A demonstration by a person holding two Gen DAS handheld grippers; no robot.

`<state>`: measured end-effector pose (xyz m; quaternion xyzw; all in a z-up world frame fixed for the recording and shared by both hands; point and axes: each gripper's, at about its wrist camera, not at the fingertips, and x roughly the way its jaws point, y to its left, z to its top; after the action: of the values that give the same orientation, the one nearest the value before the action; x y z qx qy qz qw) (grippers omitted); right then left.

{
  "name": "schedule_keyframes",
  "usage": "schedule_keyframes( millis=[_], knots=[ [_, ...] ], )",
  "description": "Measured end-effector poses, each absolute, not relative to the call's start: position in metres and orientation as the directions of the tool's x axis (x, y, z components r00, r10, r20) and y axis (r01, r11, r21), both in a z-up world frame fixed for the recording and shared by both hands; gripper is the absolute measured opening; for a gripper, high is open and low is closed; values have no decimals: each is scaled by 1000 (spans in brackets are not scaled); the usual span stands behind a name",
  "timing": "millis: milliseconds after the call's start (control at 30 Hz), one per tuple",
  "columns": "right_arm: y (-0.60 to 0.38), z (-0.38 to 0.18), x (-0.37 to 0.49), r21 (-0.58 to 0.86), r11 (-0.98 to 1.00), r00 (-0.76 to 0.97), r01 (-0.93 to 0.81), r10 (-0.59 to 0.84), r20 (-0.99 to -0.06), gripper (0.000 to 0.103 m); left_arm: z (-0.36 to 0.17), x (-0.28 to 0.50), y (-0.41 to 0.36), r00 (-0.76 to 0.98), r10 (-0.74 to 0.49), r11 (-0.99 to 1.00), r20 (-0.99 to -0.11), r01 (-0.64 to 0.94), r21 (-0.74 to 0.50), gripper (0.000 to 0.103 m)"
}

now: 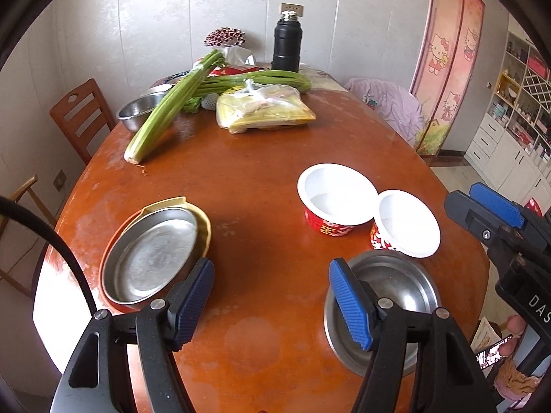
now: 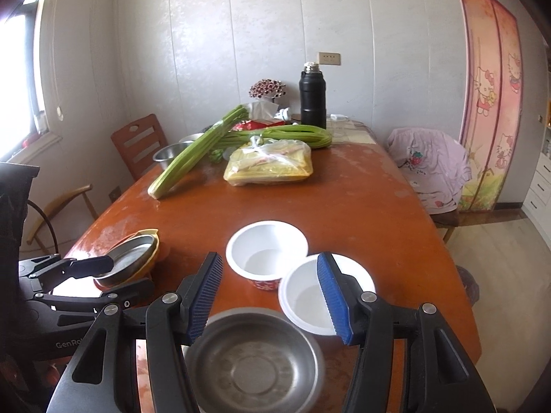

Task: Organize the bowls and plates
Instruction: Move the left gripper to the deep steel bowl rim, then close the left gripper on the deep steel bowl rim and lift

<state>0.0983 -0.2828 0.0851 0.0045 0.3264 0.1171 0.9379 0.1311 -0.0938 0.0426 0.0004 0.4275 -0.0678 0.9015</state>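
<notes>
Plates (image 1: 151,254) stacked at eight o'clock on the orange table (image 1: 261,179): steel one on top, yellow beneath. Steel bowl (image 2: 253,361) near the six o'clock edge, just beside two white bowls with red sides (image 2: 267,253) (image 2: 310,299) that touch each other. Left gripper (image 1: 272,303) released, blue pads apart over bare tabletop, nothing between. Right gripper (image 2: 270,297) likewise unclenched above the steel bowl, gripping nothing. Celery (image 1: 165,110), bagged food (image 1: 261,110) and black flask (image 1: 287,43) towards twelve o'clock.
</notes>
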Motion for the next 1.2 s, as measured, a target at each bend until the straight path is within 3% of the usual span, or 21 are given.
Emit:
schedule_keyframes(
  millis=[833, 1200],
  knots=[
    [-324, -1, 94, 89, 980, 551, -177, 174, -816, 62, -12, 133, -141, 486, -226, 965, -844, 230, -126, 69],
    [-311, -21, 93, 72, 979, 509, -191, 161, -846, 57, -34, 142, -153, 447, -212, 961, -869, 256, -102, 69]
  ],
)
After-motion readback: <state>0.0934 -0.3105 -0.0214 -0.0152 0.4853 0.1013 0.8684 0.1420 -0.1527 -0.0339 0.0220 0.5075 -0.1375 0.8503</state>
